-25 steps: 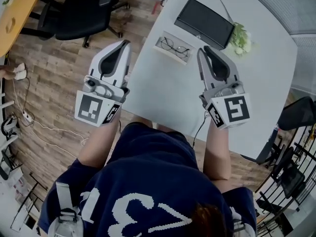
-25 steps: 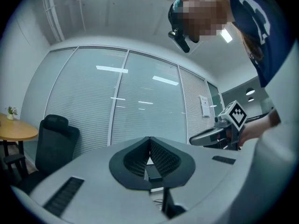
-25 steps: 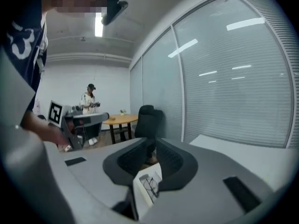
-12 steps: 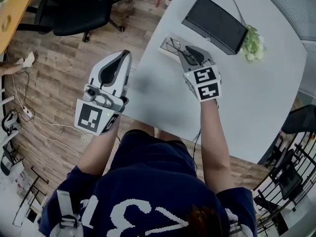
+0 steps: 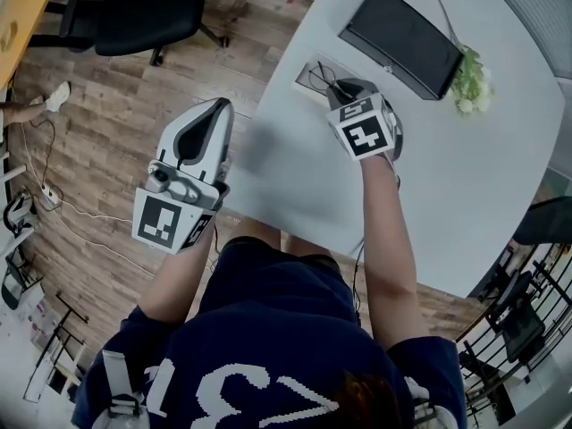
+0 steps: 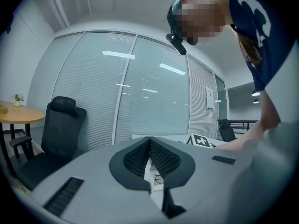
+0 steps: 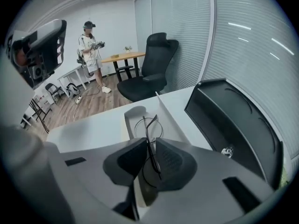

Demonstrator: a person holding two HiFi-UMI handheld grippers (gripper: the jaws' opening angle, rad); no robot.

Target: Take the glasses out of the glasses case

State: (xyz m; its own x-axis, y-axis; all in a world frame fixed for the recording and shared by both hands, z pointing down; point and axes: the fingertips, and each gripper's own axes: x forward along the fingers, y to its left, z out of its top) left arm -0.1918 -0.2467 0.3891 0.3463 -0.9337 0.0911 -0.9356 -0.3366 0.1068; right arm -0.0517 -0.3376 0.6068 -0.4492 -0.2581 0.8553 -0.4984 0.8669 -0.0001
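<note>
The right tool is down over the white tray near the back of the bench. The glasses lie in this tray. Their thin dark frame runs right between the two jaws. The jaws are almost together and pinch the frame from both sides. One round lens shows just past the jaw tips, and more of the frame sits under them.

From the head view, the right tool covers most of the tray, with its marker cube on top. Only a bit of the glasses peeks out at the tray's far end.

The black glasses case lies flat on the bench, just beside the tray. In the right gripper view the case is big and dark on the right, with a small shiny snap on it. A little green plant sits by the far end of the case.

The left tool is off to the side, next to the bench's edge and above the wooden floor. Its jaws are closed, tip to tip, with nothing in them.

A black chair stands on the floor.
</note>
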